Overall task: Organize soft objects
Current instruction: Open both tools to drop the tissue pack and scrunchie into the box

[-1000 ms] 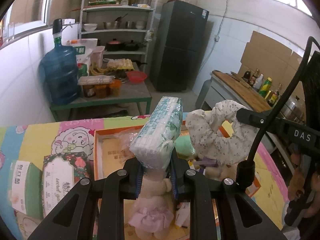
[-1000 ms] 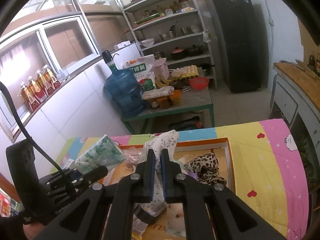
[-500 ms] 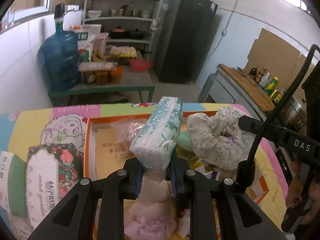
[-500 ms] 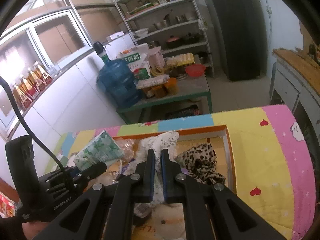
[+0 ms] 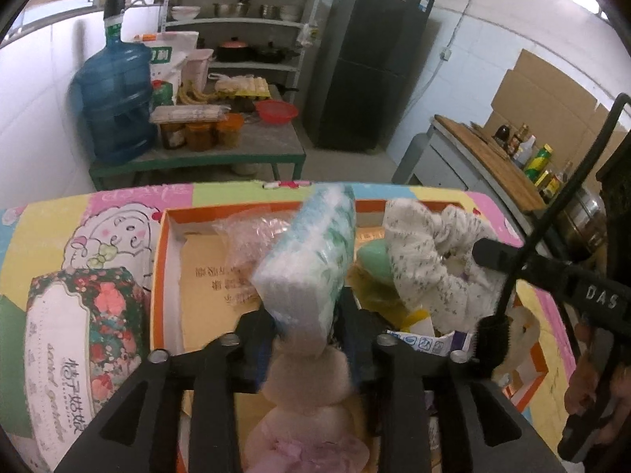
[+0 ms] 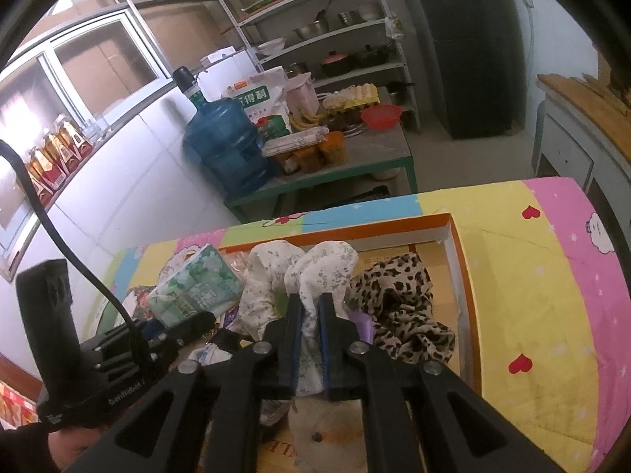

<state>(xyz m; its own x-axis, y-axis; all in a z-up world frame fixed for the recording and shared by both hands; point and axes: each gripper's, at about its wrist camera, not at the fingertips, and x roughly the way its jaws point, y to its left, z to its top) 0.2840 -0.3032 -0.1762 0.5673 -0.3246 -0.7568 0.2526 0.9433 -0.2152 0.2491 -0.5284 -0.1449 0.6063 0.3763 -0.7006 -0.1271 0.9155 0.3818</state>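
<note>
Over the orange-rimmed cardboard box point(image 5: 165, 260), the left gripper point(image 5: 305, 327) had lowered its pinched green tissue pack point(image 5: 311, 252); the right gripper point(image 6: 309, 339) clamped white floral cloth point(image 6: 315, 272).

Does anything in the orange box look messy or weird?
Yes. The leopard-print cloth lies crumpled in a heap in the orange box, not folded. The tissue pack sticks up tilted, pinched in the left hand-held gripper.

Both claws lowered toward orange box point(image 5: 165, 276); tissue pack point(image 5: 311, 260) and floral cloth point(image 6: 315, 272) now lower
</note>
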